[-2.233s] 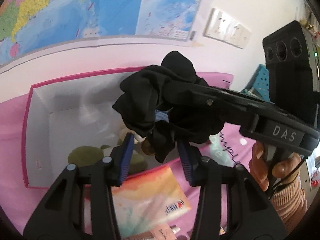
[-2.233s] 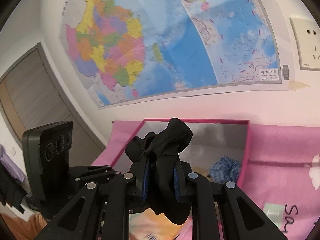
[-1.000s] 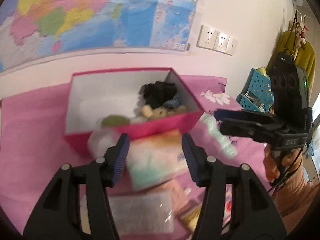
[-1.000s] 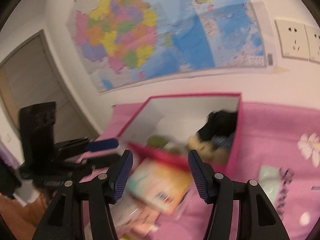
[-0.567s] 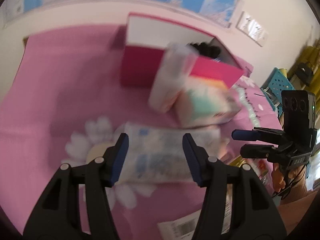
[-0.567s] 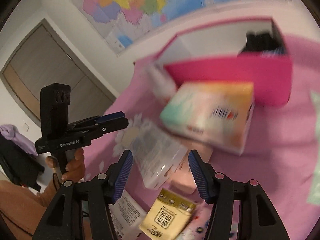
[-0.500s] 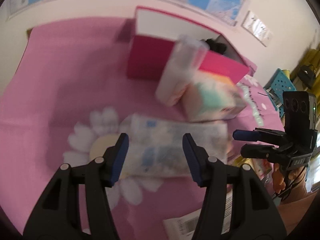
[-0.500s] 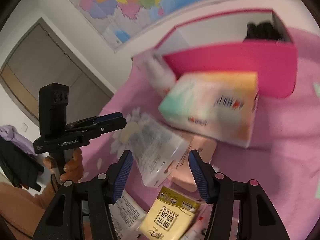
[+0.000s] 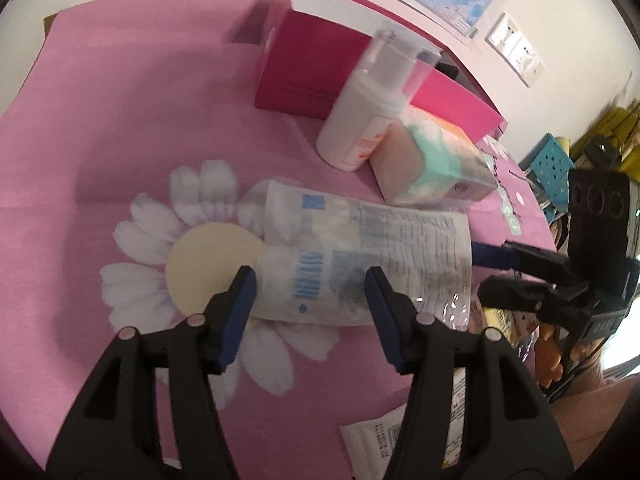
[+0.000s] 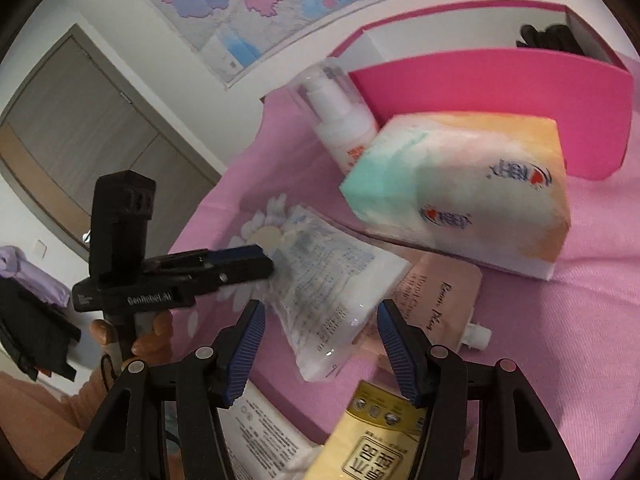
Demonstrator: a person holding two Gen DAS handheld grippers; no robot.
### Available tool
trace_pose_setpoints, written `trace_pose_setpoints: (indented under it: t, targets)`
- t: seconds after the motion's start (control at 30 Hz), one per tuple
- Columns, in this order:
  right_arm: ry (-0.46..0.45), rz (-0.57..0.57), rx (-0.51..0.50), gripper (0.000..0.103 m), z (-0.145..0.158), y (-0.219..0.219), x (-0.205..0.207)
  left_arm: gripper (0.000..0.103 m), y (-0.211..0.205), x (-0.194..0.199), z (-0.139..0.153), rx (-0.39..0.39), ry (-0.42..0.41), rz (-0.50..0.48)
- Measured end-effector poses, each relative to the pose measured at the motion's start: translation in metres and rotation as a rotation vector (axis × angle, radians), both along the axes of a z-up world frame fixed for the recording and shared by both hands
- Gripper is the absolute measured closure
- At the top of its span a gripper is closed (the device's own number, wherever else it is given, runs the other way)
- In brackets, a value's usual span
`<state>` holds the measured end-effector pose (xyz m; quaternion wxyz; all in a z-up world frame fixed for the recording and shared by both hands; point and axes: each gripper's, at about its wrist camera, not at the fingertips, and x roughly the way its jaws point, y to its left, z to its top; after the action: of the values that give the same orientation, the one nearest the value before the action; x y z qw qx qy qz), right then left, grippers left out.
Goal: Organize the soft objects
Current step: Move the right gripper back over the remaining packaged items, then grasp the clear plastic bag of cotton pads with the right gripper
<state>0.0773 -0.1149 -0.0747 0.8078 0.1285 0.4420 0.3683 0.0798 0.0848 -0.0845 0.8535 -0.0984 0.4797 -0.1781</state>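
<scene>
Two hand-held grippers now point down at the same soft thing, a clear plastic pack of white pads (image 9: 360, 256) with blue print, which lies flat on the pink cloth with the daisy pattern (image 9: 120, 128). A moment ago the black fabric piece (image 10: 548, 36) was pinched in the right hand-held gripper above the pink box (image 10: 500, 92); now it lies inside the box, at its far corner, and only its top shows over the wall. So one soft object seems already sorted, and the work probably passes to the next one.

The left hand-held gripper (image 9: 308, 296) has come down from the box to the near end of the pack. Its blue pads are spread, one at each side of the pack's end, and they do not press on it. The right hand-held gripper (image 10: 320, 332) has also come down, to the opposite end of the pack. Its jaws stand apart as well and hold nothing.

Around the pack lie other things: a pastel tissue pack (image 10: 460, 196) just behind it, a white pump bottle (image 9: 368, 108) that leans at the box, a pink refill pouch (image 10: 444, 300) partly under the pack, and a yellow tissue packet (image 10: 376, 440) near the right gripper. The likely next step is a grasp of the pad pack by both ends, but neither gripper has closed yet.
</scene>
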Motion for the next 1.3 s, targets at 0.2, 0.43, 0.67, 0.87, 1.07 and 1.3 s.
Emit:
trace_pose_setpoints:
  t: [0.2, 0.43, 0.67, 0.87, 1.07, 1.3]
  targets:
    - [-0.032, -0.020, -0.004, 0.049, 0.004, 0.005, 0.001, 0.041, 0.000, 0.000, -0.001, -0.024, -0.002, -0.007]
    - [-0.079, -0.030, -0.075, 0.083, 0.003, 0.009, 0.001, 0.041, 0.001, 0.000, -0.001, -0.029, 0.000, -0.010]
    - [-0.200, -0.031, -0.127, 0.086, 0.014, 0.001, -0.010, 0.040, -0.009, 0.010, 0.000, -0.029, 0.007, -0.049]
    - [-0.191, -0.057, -0.144, 0.086, 0.009, -0.009, -0.007, 0.030, -0.028, 0.027, 0.000, -0.011, 0.004, -0.137]
    - [-0.179, -0.062, -0.141, 0.086, 0.007, -0.011, -0.005, 0.027, -0.037, 0.036, 0.000, -0.049, 0.021, -0.195]
    - [-0.175, -0.076, -0.132, 0.086, 0.008, -0.015, -0.005, 0.036, -0.038, 0.025, 0.006, -0.052, 0.001, -0.190]
